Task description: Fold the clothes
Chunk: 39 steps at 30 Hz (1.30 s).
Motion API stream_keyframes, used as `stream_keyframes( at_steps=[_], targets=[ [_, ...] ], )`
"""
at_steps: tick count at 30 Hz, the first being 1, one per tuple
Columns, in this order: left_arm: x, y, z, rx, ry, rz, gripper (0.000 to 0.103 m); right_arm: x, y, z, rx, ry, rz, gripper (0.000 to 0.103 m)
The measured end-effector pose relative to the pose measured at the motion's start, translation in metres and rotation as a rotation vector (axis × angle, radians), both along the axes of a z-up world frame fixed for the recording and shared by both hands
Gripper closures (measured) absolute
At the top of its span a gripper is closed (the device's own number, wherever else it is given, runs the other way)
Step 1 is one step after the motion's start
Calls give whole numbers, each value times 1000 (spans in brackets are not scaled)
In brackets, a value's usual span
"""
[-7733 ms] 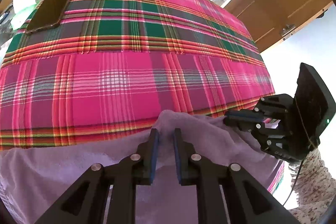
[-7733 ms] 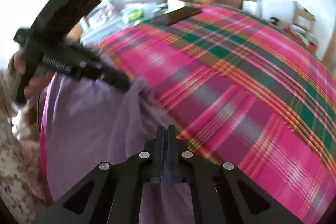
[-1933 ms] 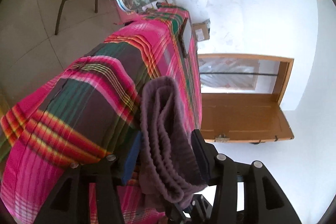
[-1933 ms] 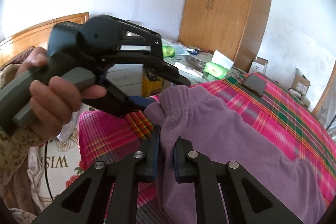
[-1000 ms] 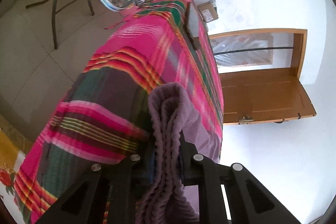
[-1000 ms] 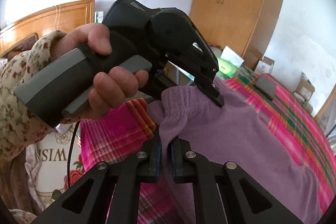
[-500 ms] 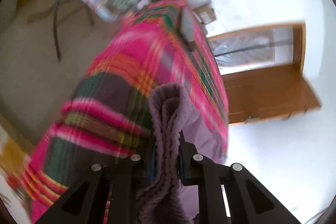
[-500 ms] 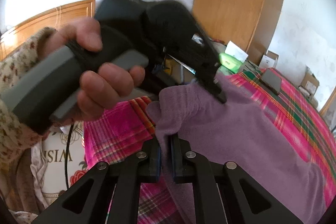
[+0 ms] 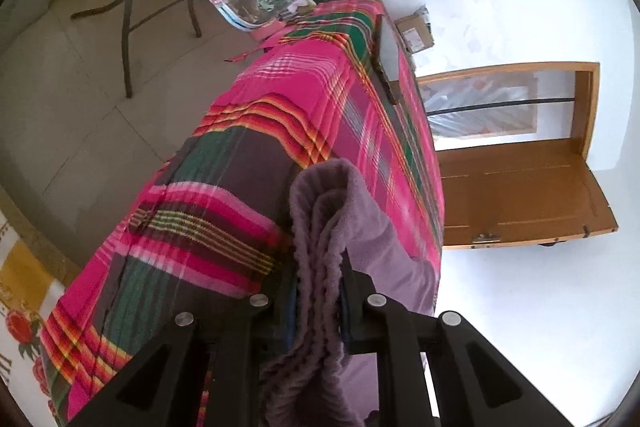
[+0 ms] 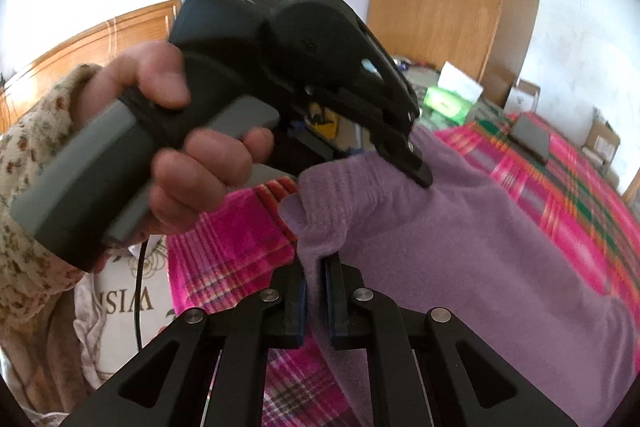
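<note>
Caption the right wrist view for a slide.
Both claws, right and left, pinch a purple garment above the plaid bed.

The purple garment (image 10: pixel 460 247) runs off the frame's right edge; its bunched cuff hides the left gripper (image 10: pixel 404 163) fingertips.

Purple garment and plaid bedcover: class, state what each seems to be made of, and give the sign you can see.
Purple garment: probably fleece or soft knit, with a matte, fuzzy nap and a ribbed edge bunched in the left gripper.
Plaid bedcover: likely woven cotton, flat and matte, with stripes crossing in the weave.
</note>
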State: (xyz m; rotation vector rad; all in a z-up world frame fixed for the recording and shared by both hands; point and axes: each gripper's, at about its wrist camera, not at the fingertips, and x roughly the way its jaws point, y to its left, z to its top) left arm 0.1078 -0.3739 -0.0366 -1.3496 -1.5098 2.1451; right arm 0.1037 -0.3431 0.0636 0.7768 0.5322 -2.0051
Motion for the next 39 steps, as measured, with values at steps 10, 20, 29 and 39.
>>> stream_keyframes(
  at_steps=[10,20,29,39],
  targets=[
    [-4,8,9,-55,-18,-6,86,-5,1,1,-8,14,-11,96],
    [-3,28,47,-131,25,-17,86,17,25,19,-91,71,-32,96],
    [-5,58,87,-198,80,-43,86,29,62,46,-193,126,-78,96],
    [-11,110,126,-224,164,-107,86,40,119,75,-303,195,-146,96]
  ],
)
